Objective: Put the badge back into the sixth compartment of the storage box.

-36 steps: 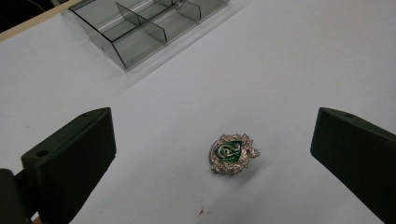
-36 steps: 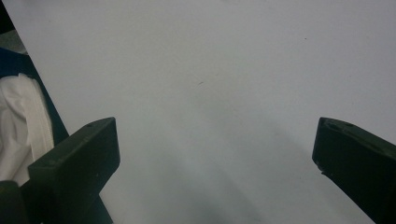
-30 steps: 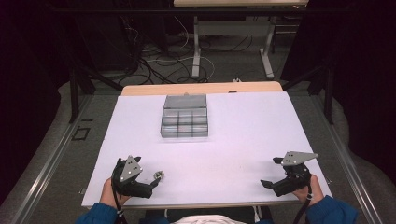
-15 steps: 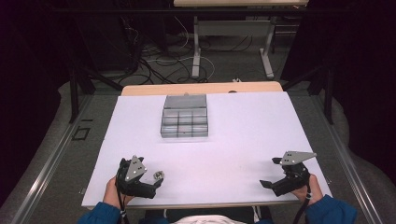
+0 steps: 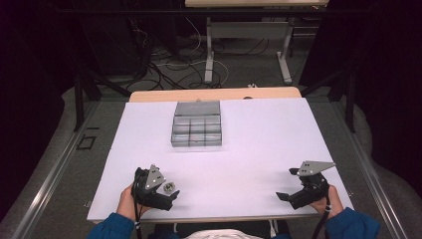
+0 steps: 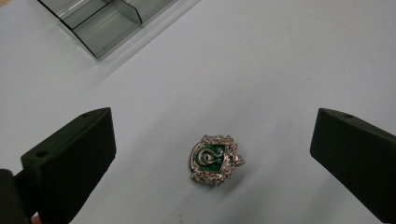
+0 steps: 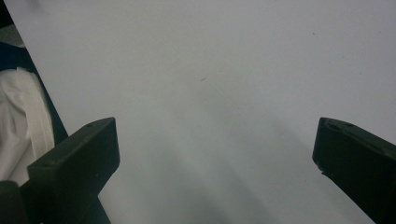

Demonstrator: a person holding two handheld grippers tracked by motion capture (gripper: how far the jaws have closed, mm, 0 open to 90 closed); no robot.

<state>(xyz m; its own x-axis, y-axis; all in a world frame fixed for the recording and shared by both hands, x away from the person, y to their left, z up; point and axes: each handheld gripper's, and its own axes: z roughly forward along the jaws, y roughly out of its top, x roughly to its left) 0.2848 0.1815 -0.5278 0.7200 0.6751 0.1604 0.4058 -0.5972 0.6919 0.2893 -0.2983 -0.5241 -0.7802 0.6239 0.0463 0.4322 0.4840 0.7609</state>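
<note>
A small silver-and-green crest badge [image 6: 215, 159] with a snake on it lies flat on the white table near the front left. My left gripper [image 6: 215, 129] is open, one jaw on each side of the badge and clear of it. From above, the badge [image 5: 169, 187] sits just in front of the left gripper [image 5: 168, 191]. My right gripper [image 5: 287, 183] rests open near the front right corner. Between its jaws there is bare white table, as the right gripper [image 7: 215, 135] view shows.
A clear grey compartment organizer [image 5: 197, 124] stands at the middle back of the white table sheet [image 5: 259, 144]; its corner [image 6: 100, 18] appears ahead of the left jaws. White cloth [image 7: 18, 126] hangs past the table's near edge. Cables and desk legs lie on the floor beyond.
The left gripper has edged right, bringing its open jaws around the badge. The right gripper has barely shifted.
</note>
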